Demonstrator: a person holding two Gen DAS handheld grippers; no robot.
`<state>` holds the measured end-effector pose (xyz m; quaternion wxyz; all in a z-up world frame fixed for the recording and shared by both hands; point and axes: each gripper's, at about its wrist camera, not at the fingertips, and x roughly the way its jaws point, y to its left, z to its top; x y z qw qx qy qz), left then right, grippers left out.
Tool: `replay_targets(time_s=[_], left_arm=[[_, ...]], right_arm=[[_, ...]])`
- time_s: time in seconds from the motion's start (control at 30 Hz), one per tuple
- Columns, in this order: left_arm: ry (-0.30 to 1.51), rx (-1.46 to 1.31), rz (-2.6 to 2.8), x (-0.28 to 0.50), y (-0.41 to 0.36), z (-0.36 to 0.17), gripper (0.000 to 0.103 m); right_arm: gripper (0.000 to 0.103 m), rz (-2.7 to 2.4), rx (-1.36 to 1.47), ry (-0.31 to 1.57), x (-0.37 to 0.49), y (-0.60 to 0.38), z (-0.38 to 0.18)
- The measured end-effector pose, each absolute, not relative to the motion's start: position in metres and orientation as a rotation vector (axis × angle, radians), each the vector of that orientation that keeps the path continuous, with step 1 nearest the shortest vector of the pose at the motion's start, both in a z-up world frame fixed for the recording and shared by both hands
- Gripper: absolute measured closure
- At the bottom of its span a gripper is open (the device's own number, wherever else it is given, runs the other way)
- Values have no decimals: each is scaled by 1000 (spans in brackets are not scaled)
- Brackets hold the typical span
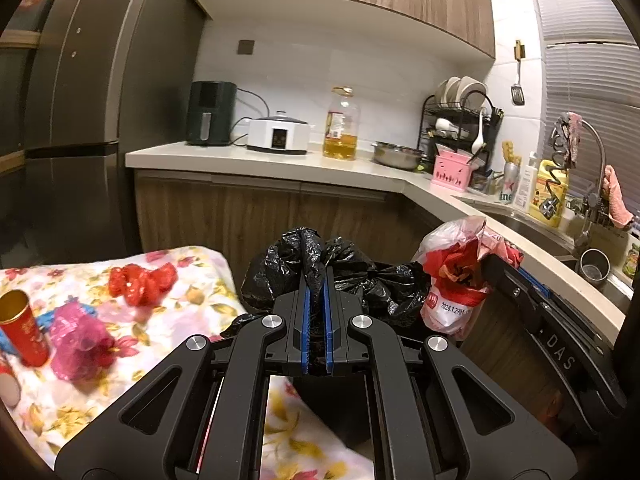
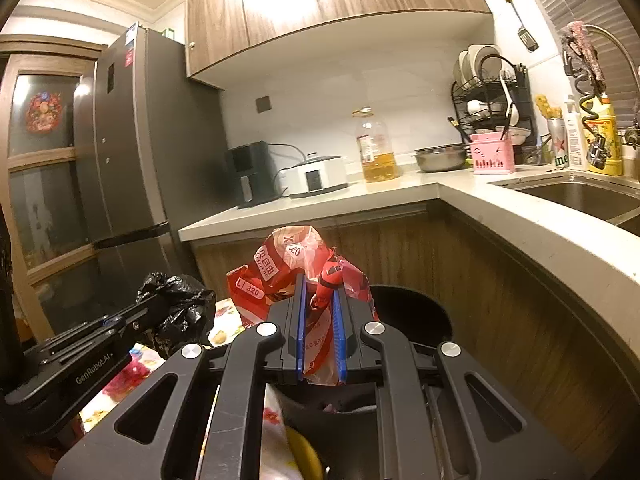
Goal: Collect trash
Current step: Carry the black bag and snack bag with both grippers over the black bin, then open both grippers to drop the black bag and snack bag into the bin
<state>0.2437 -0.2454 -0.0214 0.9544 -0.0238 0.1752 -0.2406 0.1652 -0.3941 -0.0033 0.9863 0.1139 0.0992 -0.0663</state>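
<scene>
Behind floral tablecloth, black bag hides its bin's rim.

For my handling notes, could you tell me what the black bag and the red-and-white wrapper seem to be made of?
Black bag: thin glossy plastic film, judging by its crinkles and highlights. Red-and-white wrapper: printed plastic film, partly translucent and crumpled; possibly laminated, hard to tell.

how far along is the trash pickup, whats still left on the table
Nothing visibly binned yet. In hand: left claw grips the black trash bag; right claw holds a red-and-white wrapper by it. Left on the floral tablecloth: red wrapper, pink wrapper, red can.
</scene>
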Motion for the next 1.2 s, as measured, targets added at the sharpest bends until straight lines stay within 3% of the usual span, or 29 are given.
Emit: replay_targets(time_s=[1.2], left_arm=[[388, -91, -568, 301, -302, -35, 98]], right_arm=[[87, -170, 254, 204, 201, -432, -7]])
